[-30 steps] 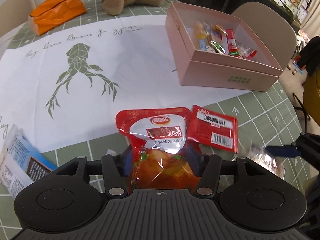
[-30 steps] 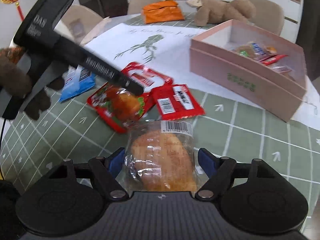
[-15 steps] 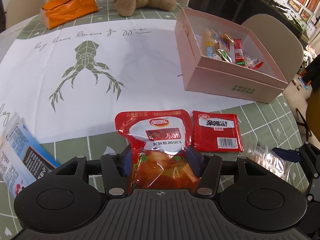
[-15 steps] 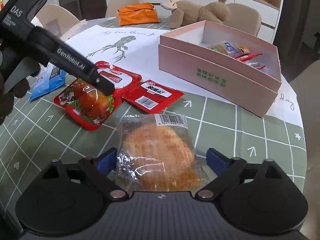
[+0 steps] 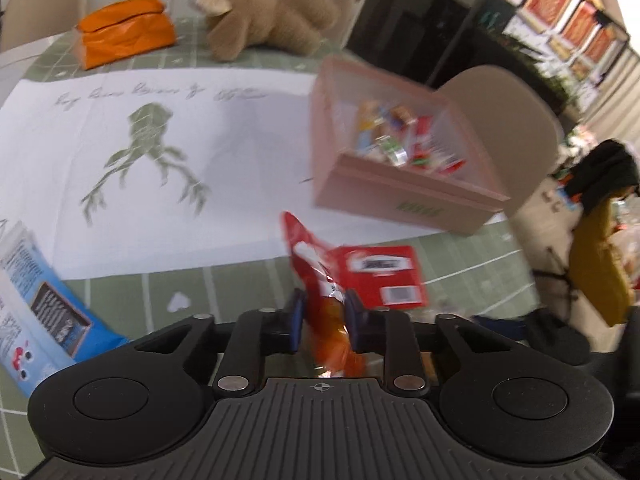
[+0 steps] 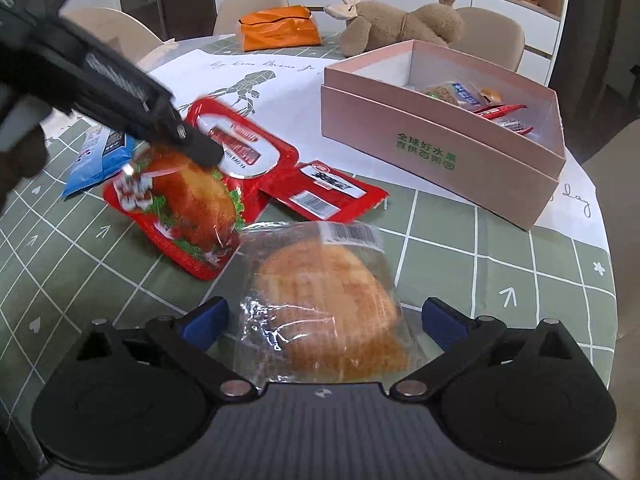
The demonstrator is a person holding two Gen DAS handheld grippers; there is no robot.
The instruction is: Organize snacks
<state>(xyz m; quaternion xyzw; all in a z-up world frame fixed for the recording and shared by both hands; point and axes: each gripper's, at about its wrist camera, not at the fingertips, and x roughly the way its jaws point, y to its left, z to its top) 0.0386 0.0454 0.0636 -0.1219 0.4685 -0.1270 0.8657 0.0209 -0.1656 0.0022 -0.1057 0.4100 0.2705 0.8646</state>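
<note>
My left gripper (image 5: 320, 320) is shut on the red chicken snack pack (image 5: 316, 280) and tips it up on edge; the same pack (image 6: 192, 204) shows in the right wrist view under the left gripper's arm (image 6: 120, 92). A small red sachet (image 5: 380, 276) lies just right of it (image 6: 324, 192). My right gripper (image 6: 324, 320) is open, its blue pads on either side of a clear-wrapped bread bun (image 6: 324, 300) lying on the table. The pink box (image 6: 440, 152) with several snacks inside stands at the right (image 5: 400, 184).
A blue-and-white packet (image 5: 32, 300) lies at the left. A white sheet with a green frog drawing (image 5: 160, 152) covers the table's middle. An orange pouch (image 6: 280, 28) and a plush bear (image 6: 400, 24) lie at the far edge. Chairs ring the table.
My left gripper has closed on the red chicken pack and tilted it up on edge. My right gripper's jaws have opened wider around the bun.
</note>
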